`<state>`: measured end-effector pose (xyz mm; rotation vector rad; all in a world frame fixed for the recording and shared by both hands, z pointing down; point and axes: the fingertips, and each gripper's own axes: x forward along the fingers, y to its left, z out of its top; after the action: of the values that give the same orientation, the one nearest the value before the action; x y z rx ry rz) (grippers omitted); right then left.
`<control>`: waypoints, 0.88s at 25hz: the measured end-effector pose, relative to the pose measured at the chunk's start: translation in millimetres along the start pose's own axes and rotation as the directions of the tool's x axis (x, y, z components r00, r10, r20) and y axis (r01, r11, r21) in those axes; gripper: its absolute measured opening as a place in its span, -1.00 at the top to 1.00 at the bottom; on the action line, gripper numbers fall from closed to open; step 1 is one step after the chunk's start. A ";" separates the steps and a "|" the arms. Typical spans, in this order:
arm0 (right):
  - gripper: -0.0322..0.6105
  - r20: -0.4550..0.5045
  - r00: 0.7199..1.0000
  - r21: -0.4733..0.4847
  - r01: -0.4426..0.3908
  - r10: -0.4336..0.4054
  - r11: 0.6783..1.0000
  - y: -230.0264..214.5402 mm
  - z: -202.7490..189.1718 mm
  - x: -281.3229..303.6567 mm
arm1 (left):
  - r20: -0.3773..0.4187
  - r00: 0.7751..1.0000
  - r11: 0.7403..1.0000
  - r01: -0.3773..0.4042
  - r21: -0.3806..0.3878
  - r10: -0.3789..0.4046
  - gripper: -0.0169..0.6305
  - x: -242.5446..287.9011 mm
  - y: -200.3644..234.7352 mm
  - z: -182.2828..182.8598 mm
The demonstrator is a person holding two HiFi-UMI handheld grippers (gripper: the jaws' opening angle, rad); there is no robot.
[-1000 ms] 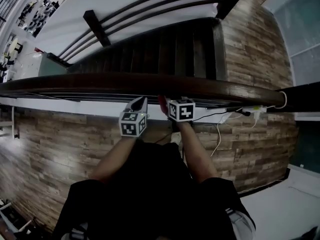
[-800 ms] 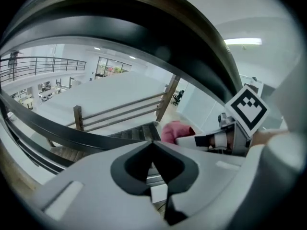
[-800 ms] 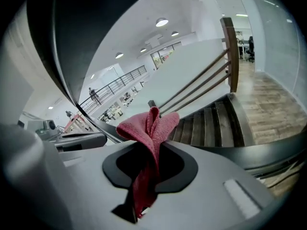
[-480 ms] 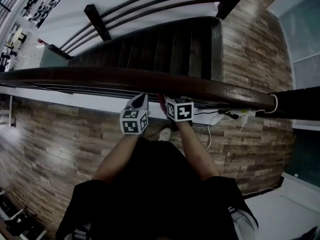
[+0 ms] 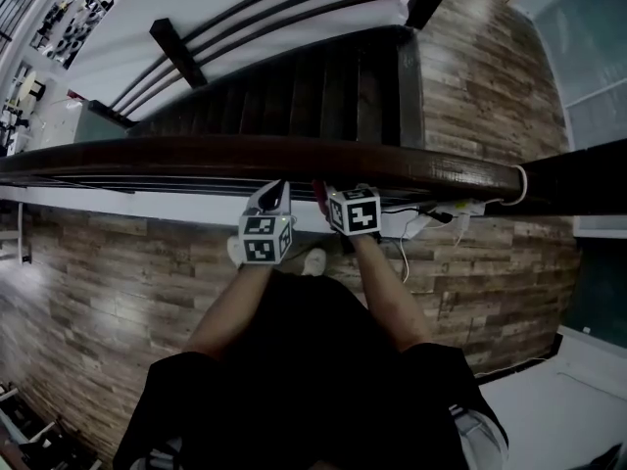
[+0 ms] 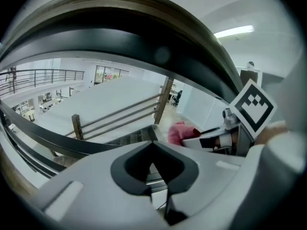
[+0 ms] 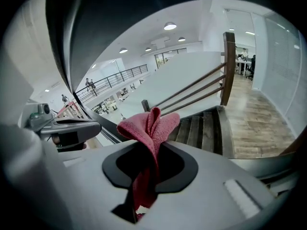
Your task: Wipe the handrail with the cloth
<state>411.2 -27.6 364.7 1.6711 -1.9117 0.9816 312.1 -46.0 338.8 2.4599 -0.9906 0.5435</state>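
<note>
A dark wooden handrail (image 5: 294, 155) runs left to right across the head view, just beyond both grippers. My right gripper (image 5: 321, 196) is shut on a red cloth (image 7: 149, 128), whose folded top sticks up past the jaws in the right gripper view. The cloth (image 5: 318, 192) shows as a red sliver just under the rail. My left gripper (image 5: 274, 196) sits close beside the right one, shut with nothing between its jaws. From the left gripper view the rail (image 6: 144, 37) arches overhead, and the cloth (image 6: 181, 131) and right gripper (image 6: 216, 138) show at the right.
Beyond the rail a dark staircase (image 5: 313, 91) drops away, with a second railing (image 5: 255, 23) on its far side. Wood-plank floor (image 5: 118, 282) lies under me. A white cable and power strip (image 5: 431, 221) lie at the rail's base on the right.
The view has shifted slightly; the rail's right end now sits further left in the head view. Both grippers stay side by side under the rail, with the cloth still held.
</note>
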 end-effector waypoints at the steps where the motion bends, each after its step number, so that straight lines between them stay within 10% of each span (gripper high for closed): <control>1: 0.72 -0.001 1.000 -0.007 0.007 -0.007 1.000 -3.4 -0.5 -2.3 | -0.006 1.000 1.000 0.008 0.001 -0.008 0.95 2.2 -4.9 -1.4; 22: 0.72 0.034 0.986 0.099 0.157 -0.161 0.983 -95.6 -17.7 -52.7 | -0.082 0.979 0.965 0.199 0.170 -0.187 0.95 46.3 -106.2 0.7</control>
<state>511.9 18.2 361.5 1.8808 -1.7491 0.9957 419.4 -2.6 335.8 2.6396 -0.6929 0.6663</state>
